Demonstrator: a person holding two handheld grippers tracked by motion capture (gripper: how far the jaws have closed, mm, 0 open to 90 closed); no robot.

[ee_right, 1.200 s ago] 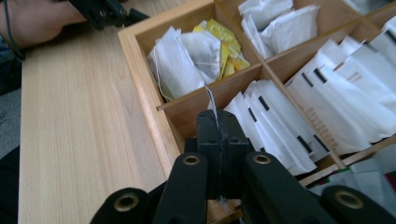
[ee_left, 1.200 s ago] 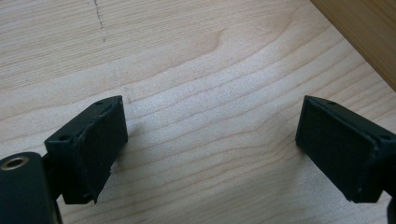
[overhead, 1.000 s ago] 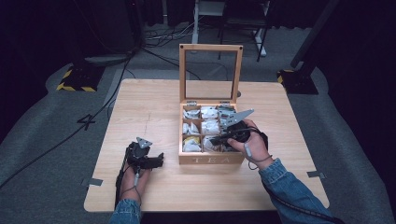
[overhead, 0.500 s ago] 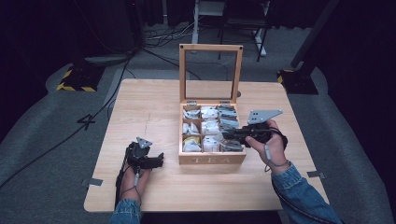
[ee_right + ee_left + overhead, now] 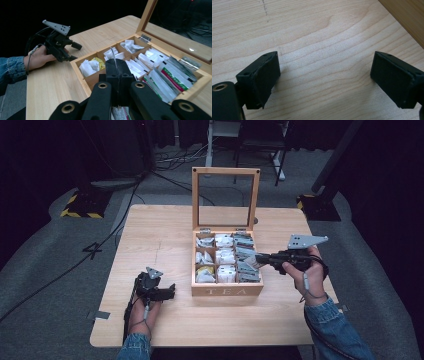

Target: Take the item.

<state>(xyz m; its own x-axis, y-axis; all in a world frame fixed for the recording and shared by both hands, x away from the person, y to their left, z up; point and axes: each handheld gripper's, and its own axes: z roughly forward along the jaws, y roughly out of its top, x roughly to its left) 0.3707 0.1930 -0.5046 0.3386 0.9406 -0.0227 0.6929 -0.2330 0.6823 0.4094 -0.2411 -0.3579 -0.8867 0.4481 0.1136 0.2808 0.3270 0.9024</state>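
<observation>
My right gripper (image 5: 117, 68) has its jaws clamped on a thin, flat tea packet (image 5: 114, 57), seen edge-on above the tea box (image 5: 227, 290); my left gripper (image 5: 324, 77) gapes wide over the desk (image 5: 160, 235).

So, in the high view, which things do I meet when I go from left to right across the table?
Left tongs resting on the table → wooden tea box with its lid open → tea bag held edge-on → right tongs, shut on it → the person's right hand.
</observation>
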